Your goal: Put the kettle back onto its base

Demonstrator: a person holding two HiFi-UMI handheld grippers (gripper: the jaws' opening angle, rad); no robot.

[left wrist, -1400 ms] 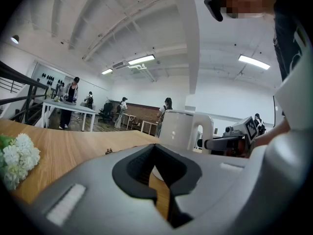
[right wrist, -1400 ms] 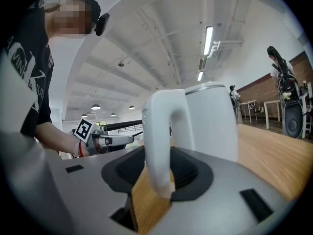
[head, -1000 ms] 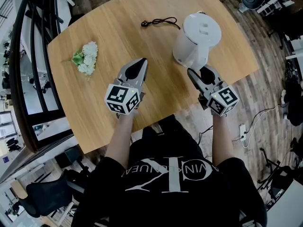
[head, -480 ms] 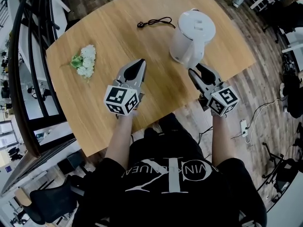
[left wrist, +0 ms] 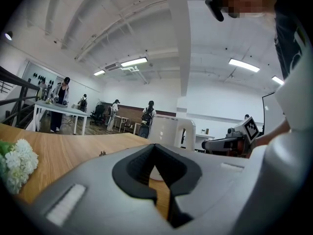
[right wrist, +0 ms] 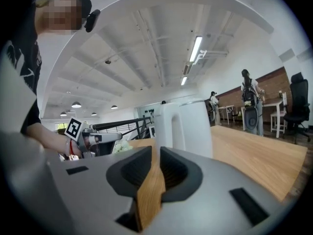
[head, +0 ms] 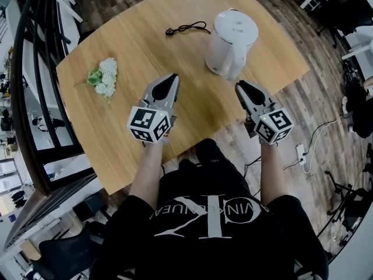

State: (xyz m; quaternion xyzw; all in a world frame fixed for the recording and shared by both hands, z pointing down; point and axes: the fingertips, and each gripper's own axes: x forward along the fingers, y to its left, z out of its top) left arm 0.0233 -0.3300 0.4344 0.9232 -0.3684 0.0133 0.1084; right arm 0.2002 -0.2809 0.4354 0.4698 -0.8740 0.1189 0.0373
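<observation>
Wood counter ahead: the white electric kettle stands upright just beyond my right tool, clear of it. That tool's jaws, part-open and empty, have just been closing. My left tool is closed on nothing. I judge the kettle placed, so next I withdraw without nudging its handle.

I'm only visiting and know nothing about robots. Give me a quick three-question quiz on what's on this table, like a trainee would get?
1. True or false: the kettle lies on its side on the table.
2. What lies near the table's left edge in the head view? A) white flowers B) a cup C) a book
3. What thin black thing lies on the table close to the kettle?
Key: 1 false, it stands upright. 2 A. 3 a cord.
</observation>
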